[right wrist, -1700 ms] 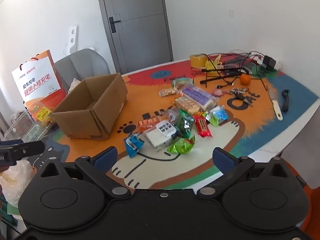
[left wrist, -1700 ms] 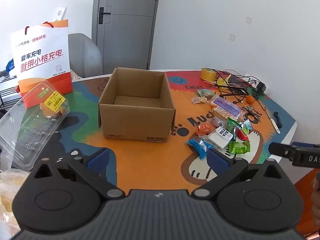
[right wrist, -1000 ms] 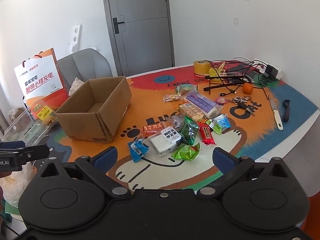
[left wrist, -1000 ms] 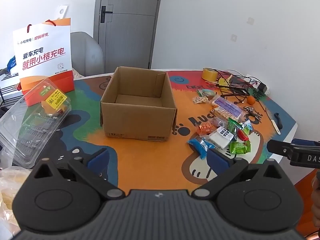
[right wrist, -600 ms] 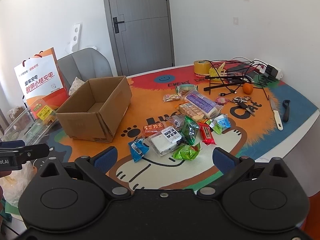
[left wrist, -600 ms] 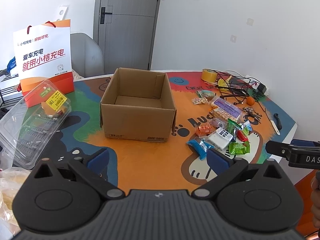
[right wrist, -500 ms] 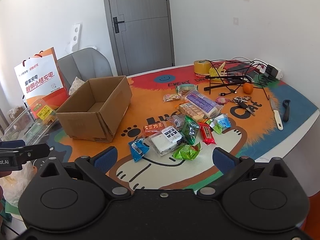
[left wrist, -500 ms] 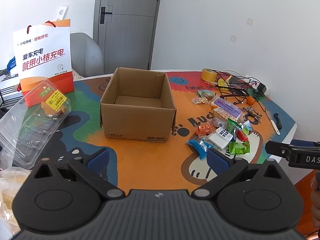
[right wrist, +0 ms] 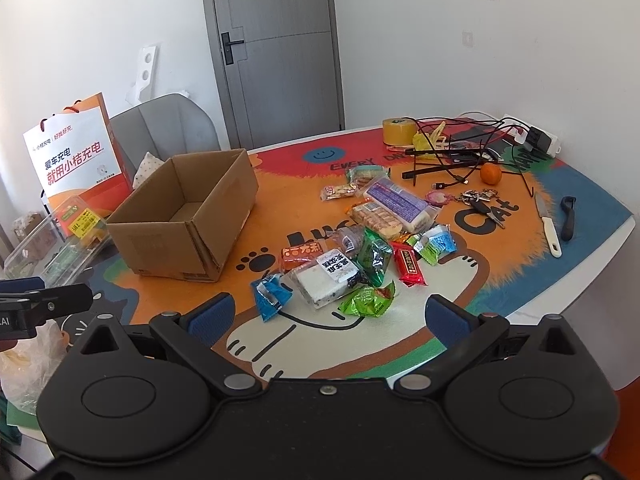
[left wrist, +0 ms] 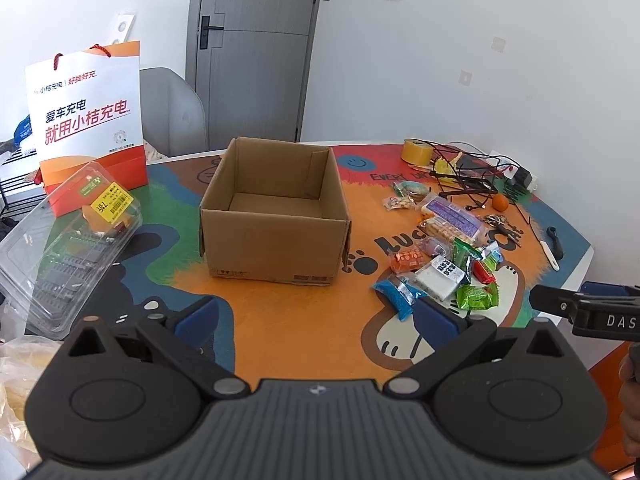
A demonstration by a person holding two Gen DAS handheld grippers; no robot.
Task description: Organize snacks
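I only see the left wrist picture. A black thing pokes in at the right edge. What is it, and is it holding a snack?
Observer: That is the right gripper; its own camera shows its blue-padded fingers wide apart, nothing between them.
Visitor: What lies ahead of it?
Observer: A crinkled bright green snack packet, on the cartoon-printed table just beyond the fingers.
Visitor: Is anything in the pile hidden from me?
Observer: A flat red bar wrapper, half covered in your view, shows whole here.
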